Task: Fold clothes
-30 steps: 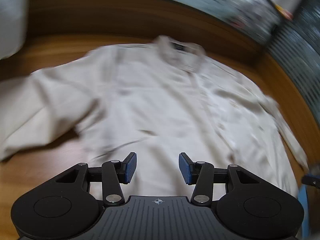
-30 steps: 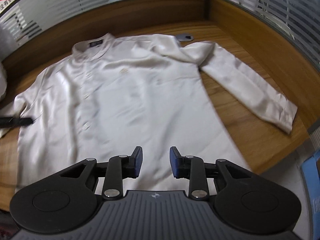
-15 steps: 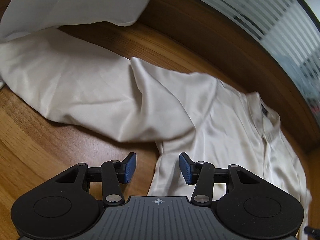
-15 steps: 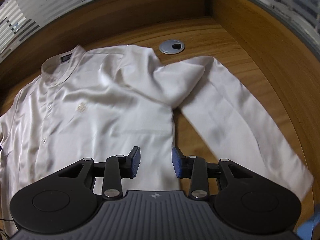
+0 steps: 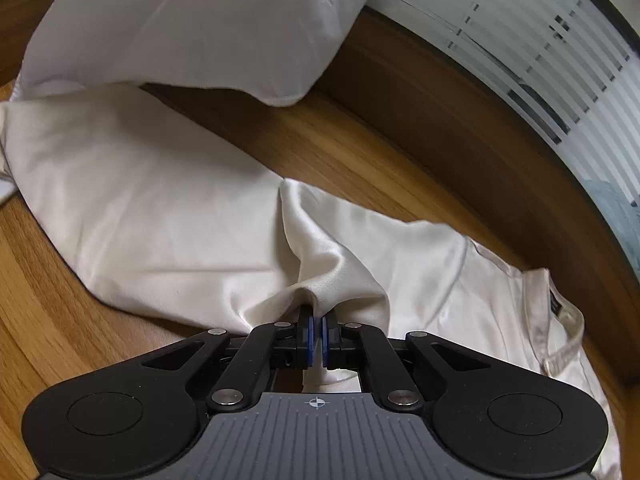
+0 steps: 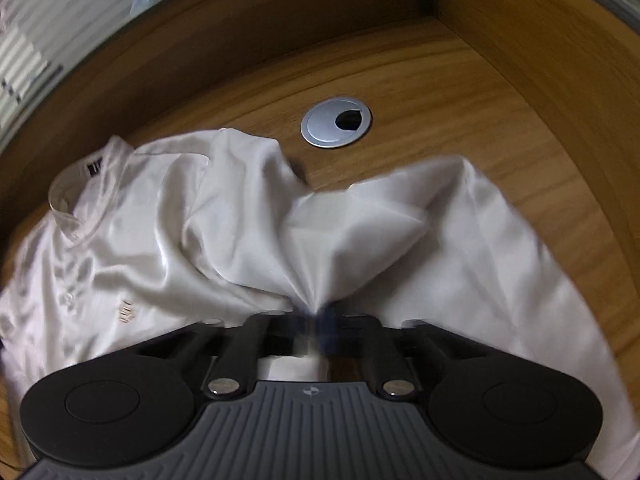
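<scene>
Pinching cream fabric on both sides, I have the shirt (image 5: 420, 264) caught at its two underarm junctions. My left gripper (image 5: 315, 330) has just clamped together on a raised ridge of cloth, the blue pads pressed flat with the fold between them. My right gripper (image 6: 316, 316) has just snapped together too; its view is smeared with motion, but cloth bunches into a point right at the tips, so I read it as gripping the shirt there.

The shirt lies spread on the wooden desk (image 5: 360, 152), collar (image 5: 560, 320) toward the back wall. In the left view the collar sits ahead and to the right of my tips, while the sleeve (image 5: 140, 200) runs away ahead and to the left, toward a white pillow-like bundle (image 5: 192, 28) that overlaps its far end. In the right view the picture mirrors: collar (image 6: 76, 192) ahead-left, the other sleeve (image 6: 500, 248) trailing off to the right, a grey cable grommet (image 6: 335, 122) just beyond the raised cloth.

So the body's long axis runs between my two hands, collar far, hem near. Each hand is nearer its own sleeve, and I judge the coming fold carries each side inward toward that middle line.
</scene>
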`<control>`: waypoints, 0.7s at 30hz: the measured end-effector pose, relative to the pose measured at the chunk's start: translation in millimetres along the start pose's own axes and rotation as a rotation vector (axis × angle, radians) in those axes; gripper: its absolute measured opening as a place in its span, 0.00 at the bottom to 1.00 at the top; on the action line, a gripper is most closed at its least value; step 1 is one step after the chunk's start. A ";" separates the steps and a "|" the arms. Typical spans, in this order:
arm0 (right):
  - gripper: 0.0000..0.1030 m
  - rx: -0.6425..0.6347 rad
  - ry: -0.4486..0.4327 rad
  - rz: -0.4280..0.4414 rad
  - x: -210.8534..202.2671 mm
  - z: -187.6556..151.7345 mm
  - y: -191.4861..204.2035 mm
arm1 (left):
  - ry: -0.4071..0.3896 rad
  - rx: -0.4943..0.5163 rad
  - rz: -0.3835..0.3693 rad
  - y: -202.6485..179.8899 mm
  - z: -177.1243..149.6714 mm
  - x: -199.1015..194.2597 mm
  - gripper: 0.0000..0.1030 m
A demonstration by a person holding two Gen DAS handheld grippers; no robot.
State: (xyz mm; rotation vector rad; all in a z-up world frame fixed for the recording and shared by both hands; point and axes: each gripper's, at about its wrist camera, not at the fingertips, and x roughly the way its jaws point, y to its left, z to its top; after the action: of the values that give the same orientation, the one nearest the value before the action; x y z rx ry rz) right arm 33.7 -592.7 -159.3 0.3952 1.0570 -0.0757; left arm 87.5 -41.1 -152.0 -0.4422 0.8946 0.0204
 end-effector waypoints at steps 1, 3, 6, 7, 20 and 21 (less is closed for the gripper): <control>0.04 -0.010 -0.011 -0.015 1.1 2.6 -1.1 | -0.004 0.013 0.004 -2.0 1.0 0.8 0.06; 0.03 -0.015 -0.029 -0.041 1.6 6.4 -3.6 | -0.012 0.054 0.025 -7.7 1.8 3.0 0.05; 0.03 -0.008 -0.051 -0.069 0.6 9.6 -5.9 | -0.020 0.069 0.041 -11.4 3.4 7.6 0.05; 0.03 -0.011 -0.053 -0.073 1.3 10.6 -6.1 | -0.023 0.066 0.044 -10.5 5.3 8.3 0.05; 0.32 -0.085 -0.052 -0.033 -38.1 -13.1 1.7 | -0.009 0.194 -0.039 -6.2 11.8 -15.8 0.34; 0.33 -0.086 -0.050 -0.025 -44.3 -18.4 0.9 | 0.002 0.200 -0.051 -3.8 9.1 -22.2 0.34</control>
State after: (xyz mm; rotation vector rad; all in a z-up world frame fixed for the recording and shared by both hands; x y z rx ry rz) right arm -3.4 -591.1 -128.8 0.3010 1.0126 -0.0617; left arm 81.1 -37.4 -128.8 -0.2777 0.8777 -0.1152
